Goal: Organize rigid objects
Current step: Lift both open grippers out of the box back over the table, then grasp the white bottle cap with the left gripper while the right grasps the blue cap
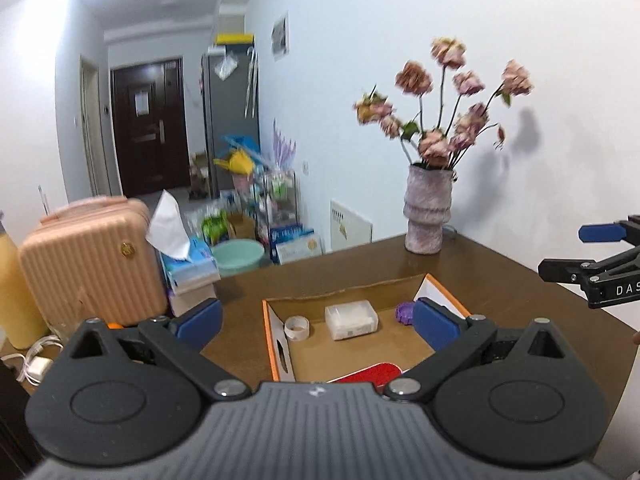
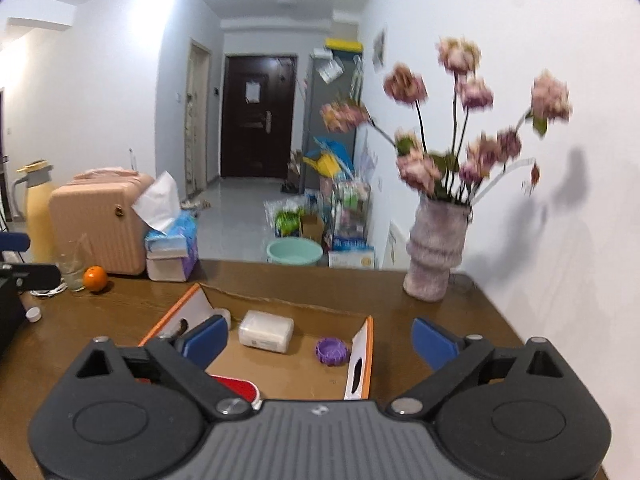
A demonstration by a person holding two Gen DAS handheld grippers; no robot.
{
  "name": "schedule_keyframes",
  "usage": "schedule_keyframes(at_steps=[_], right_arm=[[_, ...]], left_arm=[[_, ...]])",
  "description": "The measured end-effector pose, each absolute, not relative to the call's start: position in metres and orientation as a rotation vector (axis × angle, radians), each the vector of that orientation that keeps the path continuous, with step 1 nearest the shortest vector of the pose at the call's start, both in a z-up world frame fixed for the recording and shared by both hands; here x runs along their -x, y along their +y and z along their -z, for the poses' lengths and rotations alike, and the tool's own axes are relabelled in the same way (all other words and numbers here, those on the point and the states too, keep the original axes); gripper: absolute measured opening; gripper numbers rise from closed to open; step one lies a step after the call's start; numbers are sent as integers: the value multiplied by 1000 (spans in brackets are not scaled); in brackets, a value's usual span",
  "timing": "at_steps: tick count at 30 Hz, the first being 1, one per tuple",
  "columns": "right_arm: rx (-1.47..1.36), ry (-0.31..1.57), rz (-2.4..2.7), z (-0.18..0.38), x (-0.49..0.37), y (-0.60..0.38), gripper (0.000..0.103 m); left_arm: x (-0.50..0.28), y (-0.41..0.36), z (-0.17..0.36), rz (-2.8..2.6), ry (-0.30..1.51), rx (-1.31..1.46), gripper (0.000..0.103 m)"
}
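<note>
Orange (image 2: 95, 279) only in right view, tape roll (image 1: 296, 328) clear in left (both claws spread, empty), box (image 1: 276, 344) below

Both wrist cameras are hovering close above the table (image 1: 500, 280), facing 12 o'clock toward the hallway door (image 2: 256, 116), sharing the open box (image 1: 276, 344) and vase (image 2: 434, 256).
</note>
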State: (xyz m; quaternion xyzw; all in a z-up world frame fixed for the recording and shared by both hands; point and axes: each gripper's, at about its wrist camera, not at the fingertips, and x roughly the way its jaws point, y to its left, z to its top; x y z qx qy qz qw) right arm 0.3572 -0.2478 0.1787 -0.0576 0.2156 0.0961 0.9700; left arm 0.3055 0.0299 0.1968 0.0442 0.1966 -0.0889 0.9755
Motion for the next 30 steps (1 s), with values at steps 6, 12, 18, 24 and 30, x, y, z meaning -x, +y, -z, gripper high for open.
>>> schedule_keyframes(at_steps=[6, 12, 18, 24, 30], right_arm=[[125, 327, -220, -173, -289, -242, 103], [152, 298, -301, -148, -222, -240, 103], [88, 322, -376, -102, -164, -253, 103], [16, 431, -376, -42, -156, -263, 103], [-13, 549, -380, -7, -190, -252, 101]], left_arm=[[-241, 46, -180, 209, 321, -87, 103], [-187, 70, -140, 187, 338, -81, 103], [-131, 101, -83, 178, 360, -10, 103], [-112, 109, -27, 178, 426, -14, 103], [-152, 104, -1, 239, 512, -33, 103]])
